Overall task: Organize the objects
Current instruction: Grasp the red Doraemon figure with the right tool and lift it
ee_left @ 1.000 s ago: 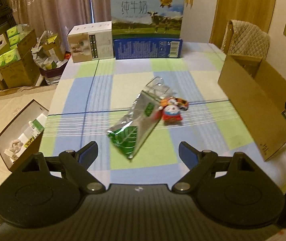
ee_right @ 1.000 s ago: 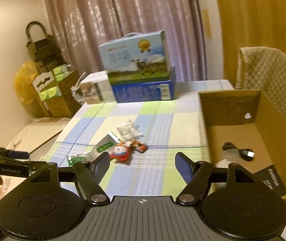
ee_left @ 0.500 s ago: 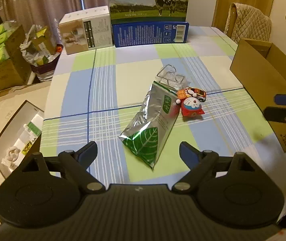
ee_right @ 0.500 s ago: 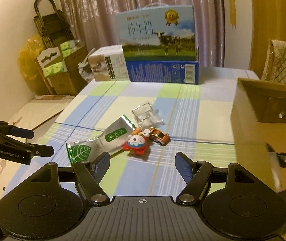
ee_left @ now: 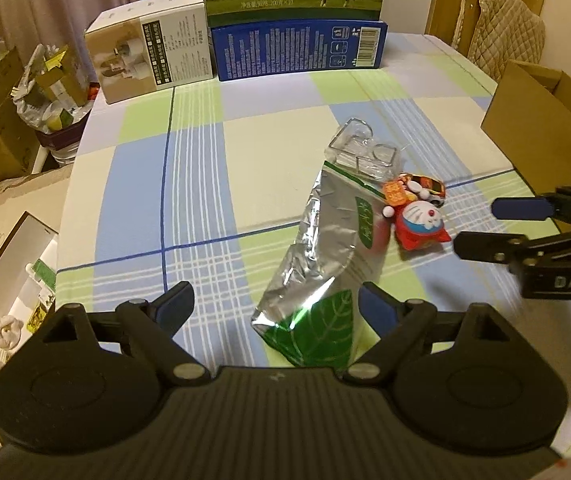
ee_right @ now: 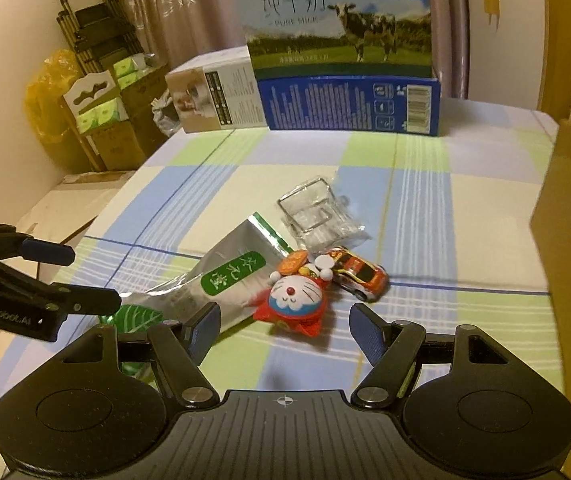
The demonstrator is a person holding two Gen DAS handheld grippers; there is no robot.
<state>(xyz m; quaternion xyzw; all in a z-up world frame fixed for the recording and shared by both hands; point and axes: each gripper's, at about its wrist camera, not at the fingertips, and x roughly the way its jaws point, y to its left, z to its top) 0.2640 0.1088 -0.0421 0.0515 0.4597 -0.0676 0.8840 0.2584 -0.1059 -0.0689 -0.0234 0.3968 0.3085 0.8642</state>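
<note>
Both hand-held grippers have closed in on the pile since the earlier frames, and the pouch now reaches between the left one's fingers. In the left wrist view the left hand-held gripper (ee_left: 275, 306) stands wide and holds nothing, with the foil pouch (ee_left: 317, 256) lying at its 12 o'clock, green leaf end nearest. At the pouch's 2 o'clock the red Doraemon toy (ee_left: 421, 226) touches it, the toy car (ee_left: 425, 188) just beyond, and a clear plastic tray (ee_left: 363, 152) at 12. In the right wrist view the right hand-held gripper (ee_right: 283, 330) is also wide and holds nothing, the toy just ahead at 12 o'clock. All lie on the checked desk (ee_left: 205, 184). A cardboard box (ee_left: 541, 120) sits at 3 o'clock; a milk carton (ee_left: 297, 24) stands at the far edge.
</note>
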